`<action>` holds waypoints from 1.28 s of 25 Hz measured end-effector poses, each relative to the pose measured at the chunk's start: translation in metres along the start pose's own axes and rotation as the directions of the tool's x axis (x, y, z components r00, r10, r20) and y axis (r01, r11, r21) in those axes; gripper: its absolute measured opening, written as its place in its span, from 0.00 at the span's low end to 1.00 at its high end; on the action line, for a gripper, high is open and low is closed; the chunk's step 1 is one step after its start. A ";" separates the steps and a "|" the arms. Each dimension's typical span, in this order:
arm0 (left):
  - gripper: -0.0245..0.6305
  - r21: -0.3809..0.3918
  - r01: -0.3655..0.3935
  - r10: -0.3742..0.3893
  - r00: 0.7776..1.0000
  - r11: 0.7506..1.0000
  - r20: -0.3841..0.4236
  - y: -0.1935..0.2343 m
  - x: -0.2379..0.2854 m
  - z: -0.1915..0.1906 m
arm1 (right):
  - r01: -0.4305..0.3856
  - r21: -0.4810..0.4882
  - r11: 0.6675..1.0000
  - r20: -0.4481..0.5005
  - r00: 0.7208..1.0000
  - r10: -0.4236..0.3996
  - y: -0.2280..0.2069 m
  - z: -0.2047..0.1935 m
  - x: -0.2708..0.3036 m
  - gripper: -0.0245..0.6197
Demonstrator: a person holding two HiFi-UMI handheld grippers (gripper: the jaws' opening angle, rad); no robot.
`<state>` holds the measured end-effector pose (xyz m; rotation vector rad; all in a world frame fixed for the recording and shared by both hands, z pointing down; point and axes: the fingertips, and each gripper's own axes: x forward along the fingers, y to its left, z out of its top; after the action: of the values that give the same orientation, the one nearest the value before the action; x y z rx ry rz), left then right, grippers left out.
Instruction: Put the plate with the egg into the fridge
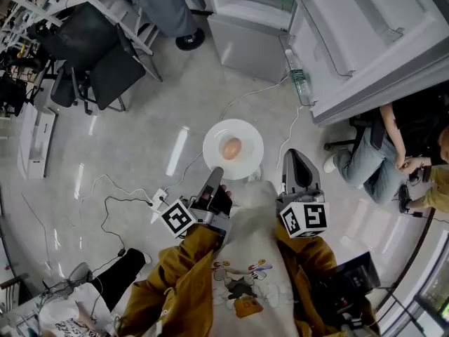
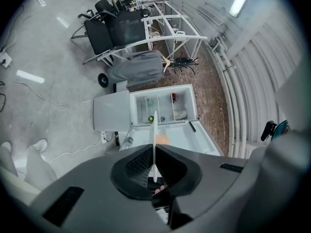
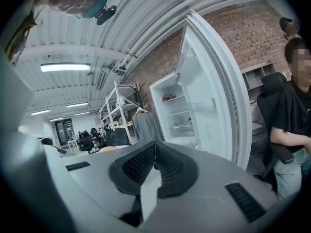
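I am holding the left gripper clamped on the near rim of the white plate. The plate is showing edge-on as a thin white line between the pads. The egg is sitting at the middle of the plate, above the grey floor. My right gripper is beside the plate, apart from its rim, with its jaws together on nothing.

The fridge is standing ahead, well apart from the plate, with its door swung wide. A bottle is lying in the door rack, its label too small to read. Both cubes are showing black-and-white square markers and no lettering.
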<state>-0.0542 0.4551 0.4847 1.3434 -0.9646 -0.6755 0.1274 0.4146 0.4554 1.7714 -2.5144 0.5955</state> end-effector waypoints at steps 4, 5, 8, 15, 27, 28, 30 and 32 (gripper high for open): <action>0.07 -0.009 -0.003 0.003 1.000 1.000 0.025 -0.009 0.026 0.010 | -0.016 -0.002 1.000 0.001 1.000 0.016 -0.012 0.015 0.022 0.05; 0.07 -0.009 -0.004 0.005 0.999 1.000 0.032 -0.011 0.033 0.012 | -0.023 -0.003 1.000 -0.001 1.000 0.023 -0.015 0.018 0.026 0.05; 0.07 0.005 -0.009 0.009 0.999 1.000 0.046 -0.014 0.055 0.011 | -0.057 -0.006 0.998 -0.011 0.998 0.056 -0.028 0.021 0.040 0.05; 0.07 0.016 -0.031 0.031 0.998 0.999 0.058 -0.022 0.078 0.008 | -0.061 0.018 0.998 -0.010 0.998 0.061 -0.052 0.031 0.056 0.05; 0.07 0.014 -0.013 0.010 0.990 1.000 0.143 -0.019 0.104 0.045 | -0.111 0.048 0.993 -0.044 0.993 0.113 -0.062 0.025 0.093 0.05; 0.07 0.013 -0.008 0.006 0.989 1.000 0.146 -0.021 0.106 0.049 | -0.116 0.041 0.992 -0.043 0.992 0.118 -0.060 0.028 0.098 0.05; 0.07 0.012 0.001 -0.003 0.989 1.000 0.150 -0.024 0.112 0.056 | -0.132 0.023 0.991 -0.039 0.990 0.133 -0.053 0.033 0.106 0.05; 0.07 0.011 0.011 -0.012 0.989 1.000 0.145 -0.025 0.121 0.063 | -0.153 0.010 0.988 -0.043 0.987 0.153 -0.048 0.035 0.117 0.05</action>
<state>-0.0493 0.3164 0.4799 1.3239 -1.0786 -0.7865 0.1358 0.2839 0.4631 1.5589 -2.6389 0.6416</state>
